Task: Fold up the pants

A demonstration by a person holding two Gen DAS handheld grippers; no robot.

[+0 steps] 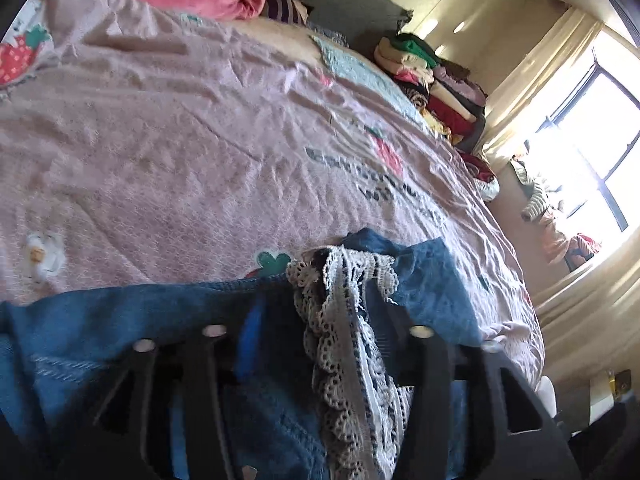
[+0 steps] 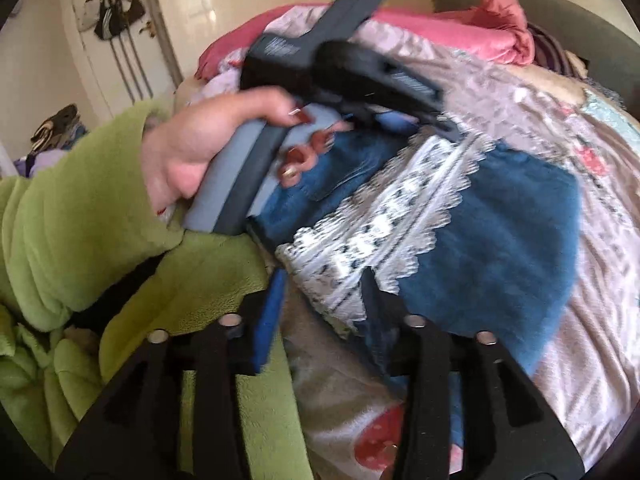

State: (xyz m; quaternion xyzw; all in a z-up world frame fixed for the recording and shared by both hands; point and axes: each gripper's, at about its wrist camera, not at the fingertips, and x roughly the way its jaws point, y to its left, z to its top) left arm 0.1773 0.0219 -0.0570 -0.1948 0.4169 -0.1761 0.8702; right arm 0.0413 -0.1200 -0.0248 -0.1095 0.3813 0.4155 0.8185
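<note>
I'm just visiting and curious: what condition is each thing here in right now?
Pants: bunched on the bed, not yet neatly folded.
Lace trim: draped between the left tongs' fingers.
Left tongs: open, not pinching.
Right tongs: open at the pants' edge, gripping nothing.
Bedspread: spread out, wrinkled.
Clothes pile: folded and stacked at the far side.
Curtain: drawn aside, window bright.
</note>
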